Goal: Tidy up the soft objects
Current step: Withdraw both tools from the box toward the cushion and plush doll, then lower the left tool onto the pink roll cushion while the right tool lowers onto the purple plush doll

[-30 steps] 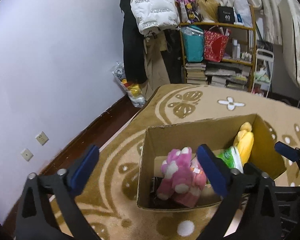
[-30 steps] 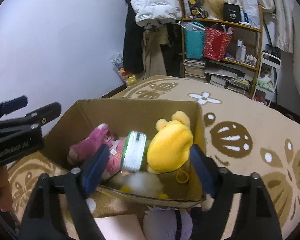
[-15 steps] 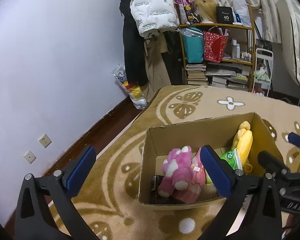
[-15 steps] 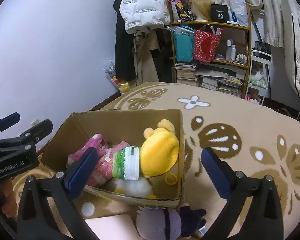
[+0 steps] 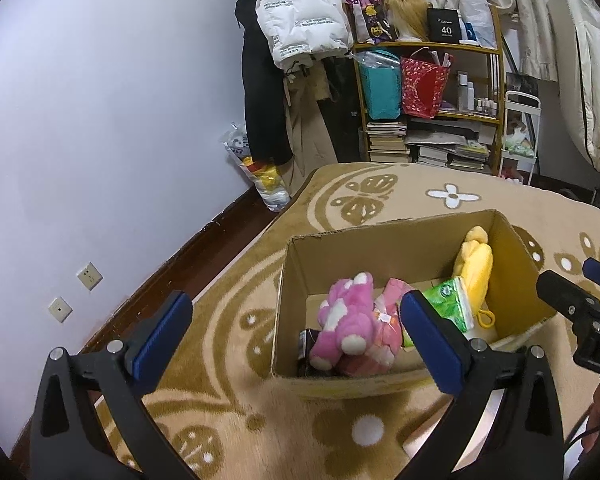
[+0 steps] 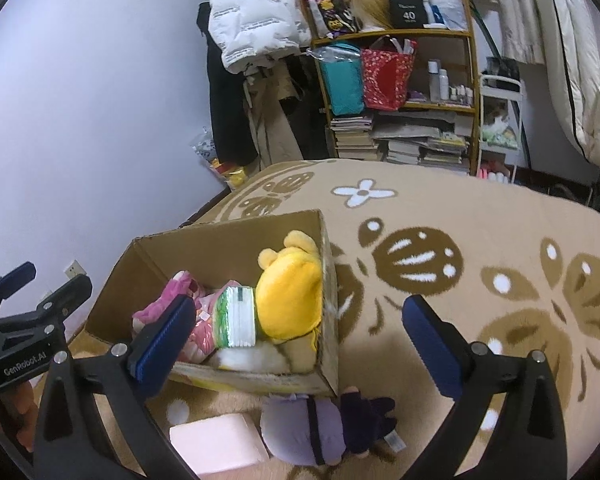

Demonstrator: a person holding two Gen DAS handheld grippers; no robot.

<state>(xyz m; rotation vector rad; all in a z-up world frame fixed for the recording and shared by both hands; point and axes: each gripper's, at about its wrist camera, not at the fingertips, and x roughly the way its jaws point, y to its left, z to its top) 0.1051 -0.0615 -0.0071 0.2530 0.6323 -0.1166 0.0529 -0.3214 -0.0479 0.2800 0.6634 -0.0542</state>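
An open cardboard box (image 5: 384, 236) (image 6: 236, 236) stands on the patterned rug. It holds a pink plush (image 5: 346, 320) (image 6: 168, 300), a green tissue pack (image 5: 450, 304) (image 6: 238, 316), a yellow plush (image 5: 476, 264) (image 6: 292, 292) and a white fluffy toy (image 6: 252, 358). A purple plush (image 6: 316, 428) and a pink soft block (image 6: 218, 442) lie on the rug in front of the box. My left gripper (image 5: 296, 340) is open and empty, above the box's near left corner. My right gripper (image 6: 300, 338) is open and empty, above the box's near right corner.
A brown and beige rug (image 6: 480, 240) covers the floor to the right. A shelf (image 5: 428, 92) with bags and books, hanging coats (image 5: 300, 20) and a plastic bag (image 5: 256, 172) stand at the far wall. The white wall (image 5: 100, 120) runs along the left.
Both grippers have pulled back and up from the box. The right gripper's jaws have opened wider. The purple plush and pink block have come more into view.
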